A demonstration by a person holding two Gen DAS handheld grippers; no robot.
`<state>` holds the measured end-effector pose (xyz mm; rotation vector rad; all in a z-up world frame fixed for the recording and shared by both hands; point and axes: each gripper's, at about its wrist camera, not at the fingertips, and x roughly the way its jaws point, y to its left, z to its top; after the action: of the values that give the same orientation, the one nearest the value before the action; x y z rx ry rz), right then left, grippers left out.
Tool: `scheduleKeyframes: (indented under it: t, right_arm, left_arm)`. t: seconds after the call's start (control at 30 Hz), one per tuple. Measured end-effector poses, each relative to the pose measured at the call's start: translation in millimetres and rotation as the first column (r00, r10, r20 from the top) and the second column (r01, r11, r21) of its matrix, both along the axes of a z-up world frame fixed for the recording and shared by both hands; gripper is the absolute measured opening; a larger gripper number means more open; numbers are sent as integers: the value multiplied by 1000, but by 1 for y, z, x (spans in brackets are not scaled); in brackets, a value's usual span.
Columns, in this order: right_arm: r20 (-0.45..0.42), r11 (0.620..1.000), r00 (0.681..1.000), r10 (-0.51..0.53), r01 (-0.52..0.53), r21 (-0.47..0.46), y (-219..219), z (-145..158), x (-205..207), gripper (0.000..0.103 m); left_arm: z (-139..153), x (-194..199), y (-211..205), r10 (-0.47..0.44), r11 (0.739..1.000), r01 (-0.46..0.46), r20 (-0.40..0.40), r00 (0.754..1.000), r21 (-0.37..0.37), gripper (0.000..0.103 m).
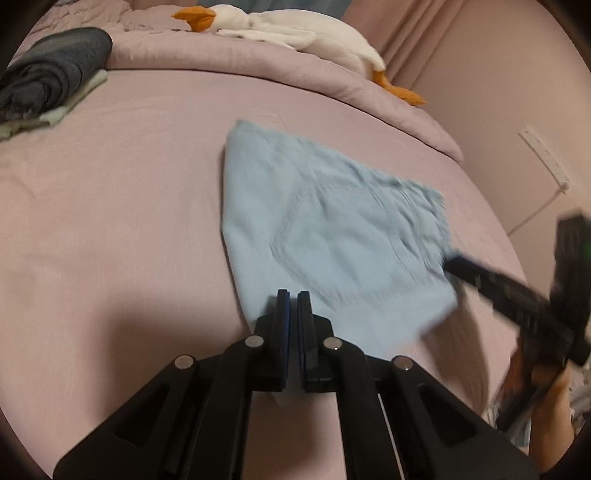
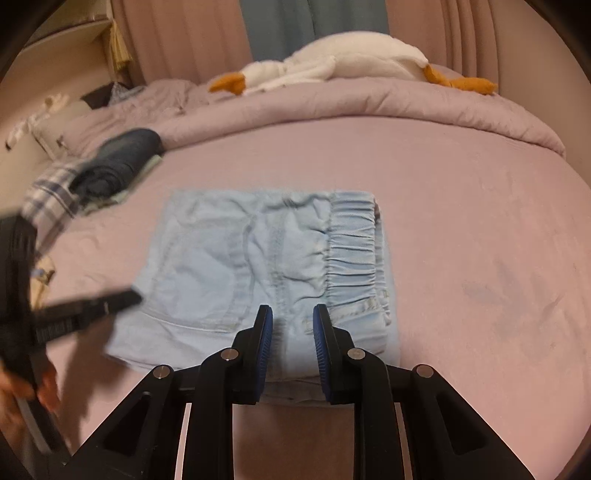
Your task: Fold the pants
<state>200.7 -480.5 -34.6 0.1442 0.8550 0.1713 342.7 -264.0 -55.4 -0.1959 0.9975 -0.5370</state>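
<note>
Light blue pants (image 1: 332, 229) (image 2: 240, 258) lie folded into a small rectangle on the pink bed (image 2: 461, 221), elastic waistband to the right in the right wrist view. My right gripper (image 2: 293, 317) straddles their near edge, its blue pads a little apart with bunched fabric filling the gap. From the left wrist view its tip (image 1: 448, 263) meets the pants' right edge. My left gripper (image 1: 293, 295) is shut over the pants' near corner with nothing clearly between its pads. In the right wrist view it (image 2: 133, 297) is blurred at the pants' left edge.
A white plush goose (image 1: 295, 29) (image 2: 351, 59) lies on the rolled duvet at the back. Dark folded clothes (image 1: 51, 74) (image 2: 118, 162) and a plaid garment (image 2: 51, 192) sit at the far left. Pink curtains and a wall power strip (image 1: 545, 158) stand on the right.
</note>
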Motion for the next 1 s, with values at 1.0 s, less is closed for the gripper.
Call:
scheduleKeyframes:
  t: [1.0]
  right_arm:
    - [-175, 969, 953, 245, -236, 74, 129, -15, 163, 22]
  left_arm:
    - [-16, -25, 5, 6, 999, -6, 2, 1000, -40, 4]
